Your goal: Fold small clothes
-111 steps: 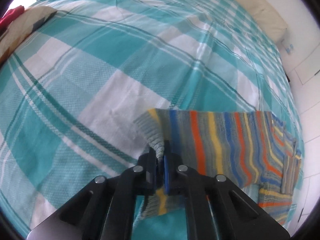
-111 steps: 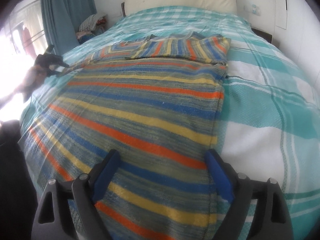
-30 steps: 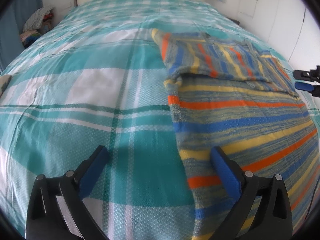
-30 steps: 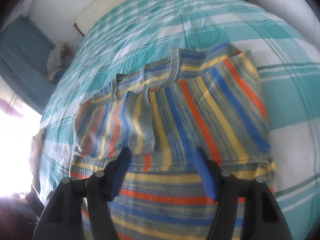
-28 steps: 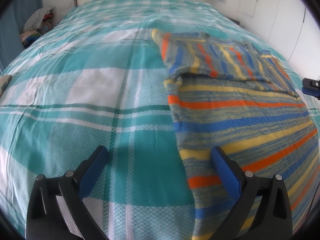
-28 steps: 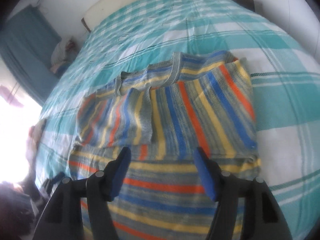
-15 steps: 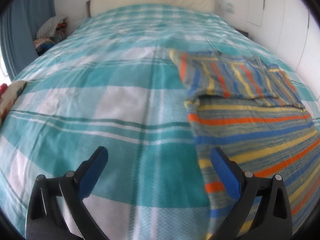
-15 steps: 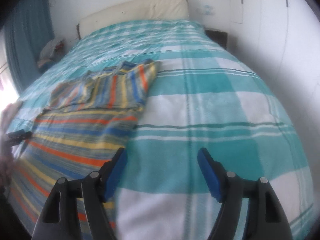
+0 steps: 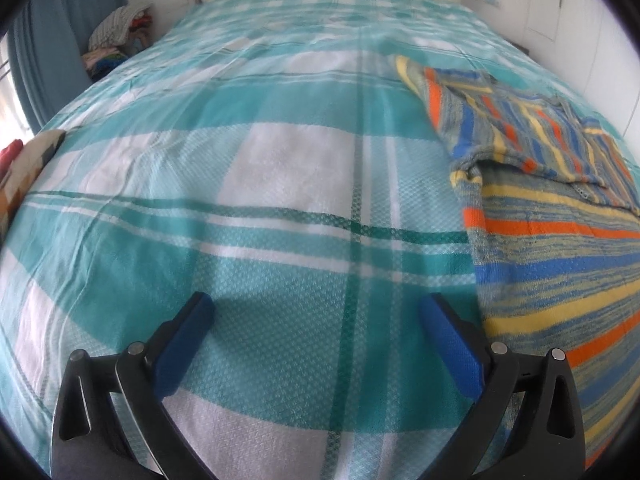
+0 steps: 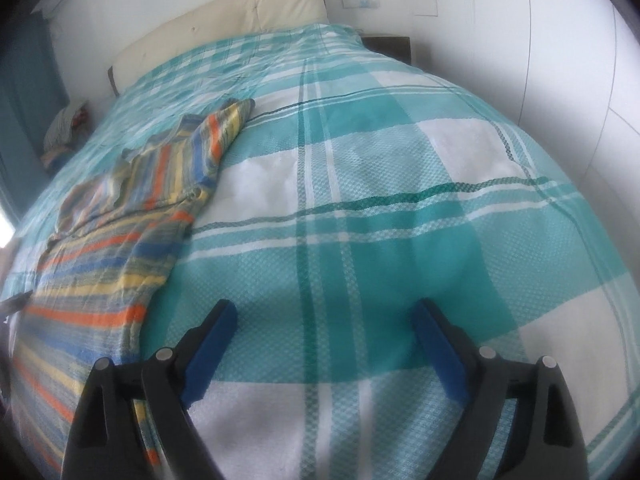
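Observation:
A striped knit sweater (image 9: 552, 248) in orange, blue, yellow and grey lies flat on the bed, with both sleeves folded in across its upper part (image 9: 516, 128). In the left wrist view it is at the right. In the right wrist view the sweater (image 10: 108, 240) is at the left. My left gripper (image 9: 316, 316) is open and empty over bare bedspread, left of the sweater's edge. My right gripper (image 10: 324, 320) is open and empty over bare bedspread, right of the sweater's edge.
The bed has a teal and white checked bedspread (image 9: 248, 168). A cream headboard (image 10: 224, 24) stands at the far end. A pile of clothes (image 9: 116, 36) lies by the blue curtain at the far left. A patterned cushion (image 9: 28, 168) sits at the left edge. White wall panels (image 10: 560, 40) run along the right.
Both grippers have swung outward off the sweater, the left to the left and the right to the right. The sweater lies still with sleeves folded in.

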Motion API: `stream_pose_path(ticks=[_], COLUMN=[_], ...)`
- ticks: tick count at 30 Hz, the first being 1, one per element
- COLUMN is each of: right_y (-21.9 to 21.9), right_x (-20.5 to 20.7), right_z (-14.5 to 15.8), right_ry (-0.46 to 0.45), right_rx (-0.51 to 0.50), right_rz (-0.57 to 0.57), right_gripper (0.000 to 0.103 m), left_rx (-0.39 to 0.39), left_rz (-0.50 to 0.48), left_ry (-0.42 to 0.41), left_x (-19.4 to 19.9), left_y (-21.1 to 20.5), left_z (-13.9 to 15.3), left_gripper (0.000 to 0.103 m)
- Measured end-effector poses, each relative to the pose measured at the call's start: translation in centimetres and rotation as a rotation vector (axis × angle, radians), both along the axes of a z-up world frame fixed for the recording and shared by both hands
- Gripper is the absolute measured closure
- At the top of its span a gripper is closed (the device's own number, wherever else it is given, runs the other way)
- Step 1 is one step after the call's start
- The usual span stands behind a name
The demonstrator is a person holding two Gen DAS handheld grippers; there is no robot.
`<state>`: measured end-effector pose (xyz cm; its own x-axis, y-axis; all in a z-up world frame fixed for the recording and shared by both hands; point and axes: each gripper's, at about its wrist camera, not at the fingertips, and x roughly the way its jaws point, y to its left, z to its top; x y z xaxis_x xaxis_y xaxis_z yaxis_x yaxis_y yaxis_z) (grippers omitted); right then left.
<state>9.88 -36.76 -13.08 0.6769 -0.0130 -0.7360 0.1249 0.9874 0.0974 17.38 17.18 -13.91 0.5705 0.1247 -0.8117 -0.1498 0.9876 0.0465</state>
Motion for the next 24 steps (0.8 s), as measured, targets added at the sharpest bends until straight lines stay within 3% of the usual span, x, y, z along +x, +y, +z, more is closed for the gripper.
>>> stream_pose_path(ticks=[6,24], right_y=[0.72,0.55], right_x=[0.32,0.14], right_z=[-0.32,-0.29], right_ry=[0.012,0.006], right_rx=[-0.031,-0.022], right_rz=[0.011,0.011], right_gripper=[0.007,0.007], left_rx=[0.0,0.0], left_rz=[0.0,0.001], left_ry=[-0.001,-0.001], left_x=[0.04,0.03], left_y=[-0.01,-0.02], left_z=[-0.03,-0.03], left_gripper=[0.0,0.0])
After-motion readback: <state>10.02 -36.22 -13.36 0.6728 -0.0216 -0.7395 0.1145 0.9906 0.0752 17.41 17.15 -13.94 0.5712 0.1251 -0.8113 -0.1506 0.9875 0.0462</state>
